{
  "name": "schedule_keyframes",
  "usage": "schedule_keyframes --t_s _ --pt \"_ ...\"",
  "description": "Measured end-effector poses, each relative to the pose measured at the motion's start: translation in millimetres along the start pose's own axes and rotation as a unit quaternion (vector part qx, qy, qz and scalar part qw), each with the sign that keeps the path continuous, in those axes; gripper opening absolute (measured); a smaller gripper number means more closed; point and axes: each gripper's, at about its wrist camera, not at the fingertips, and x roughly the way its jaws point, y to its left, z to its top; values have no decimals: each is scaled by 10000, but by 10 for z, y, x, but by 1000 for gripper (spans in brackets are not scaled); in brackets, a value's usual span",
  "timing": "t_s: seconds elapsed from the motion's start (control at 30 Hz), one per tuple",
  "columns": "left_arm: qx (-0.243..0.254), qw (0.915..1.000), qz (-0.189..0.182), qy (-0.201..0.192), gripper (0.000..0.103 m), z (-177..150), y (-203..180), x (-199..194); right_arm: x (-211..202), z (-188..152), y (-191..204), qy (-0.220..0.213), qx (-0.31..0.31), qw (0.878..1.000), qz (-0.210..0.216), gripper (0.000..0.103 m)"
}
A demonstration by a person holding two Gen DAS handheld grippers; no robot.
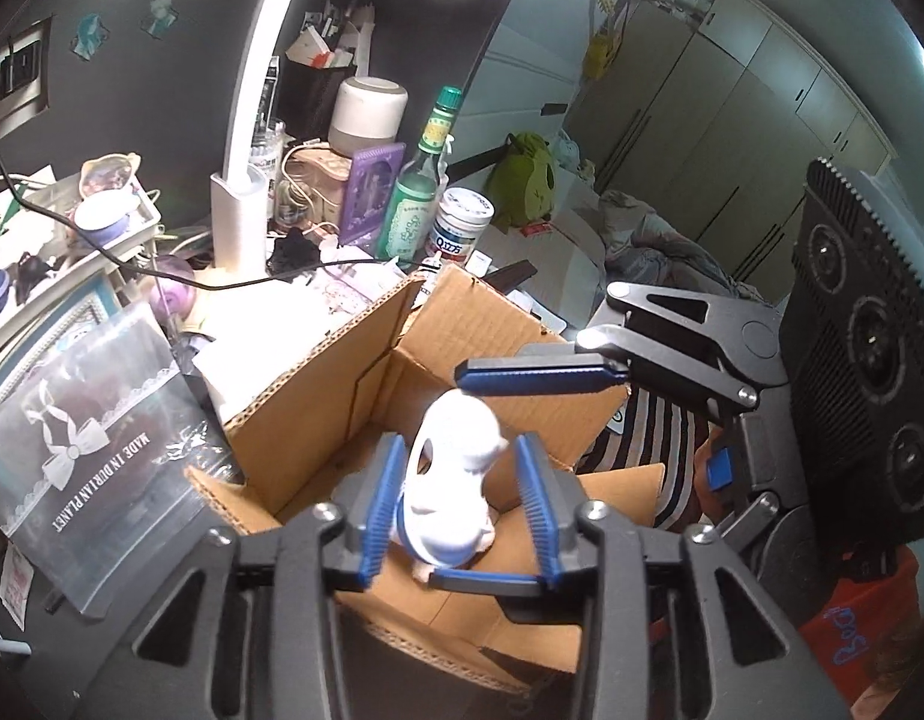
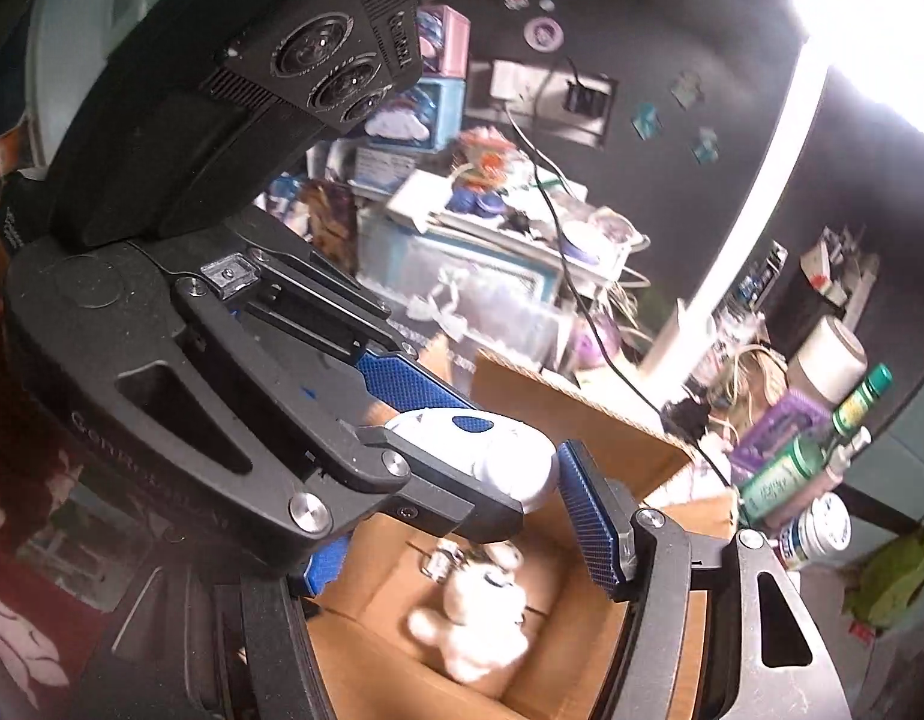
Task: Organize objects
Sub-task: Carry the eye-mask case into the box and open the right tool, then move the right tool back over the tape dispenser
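An open cardboard box (image 1: pixel 366 384) stands on the cluttered desk; it also shows in the right wrist view (image 2: pixel 558 414). My left gripper (image 1: pixel 459 504) hovers over the box, its blue pads on either side of a white figurine with a blue band (image 1: pixel 456 468), which also shows in the right wrist view (image 2: pixel 510 450). Whether the pads press it is unclear. My right gripper (image 1: pixel 540 375) is open, its fingers spread around the figurine from the right. A fluffy white plush toy (image 2: pixel 480 618) lies on the box floor.
Behind the box stand a green bottle (image 1: pixel 423 180), a white jar (image 1: pixel 462 222), a purple card (image 1: pixel 372 186), a white lamp base (image 1: pixel 240 216) and a black cable (image 1: pixel 162 270). A clear plastic bag (image 1: pixel 90 450) lies to the left. A bed and wardrobes are at the far right.
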Motion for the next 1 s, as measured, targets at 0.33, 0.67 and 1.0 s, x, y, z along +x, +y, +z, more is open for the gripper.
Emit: schedule_keyframes --t_s 0.33,0.67,1.0 --pt "-134 9949 738 -680 75 -98 88 -490 0 -22 -113 18 187 9998 -81 83" --pt "-474 9705 1774 -1565 82 -730 260 -1230 -129 179 383 -546 -71 9970 538 83" --pt "-1079 9429 2606 -1771 83 -1824 694 -1524 295 158 1516 -625 -643 9766 1953 83"
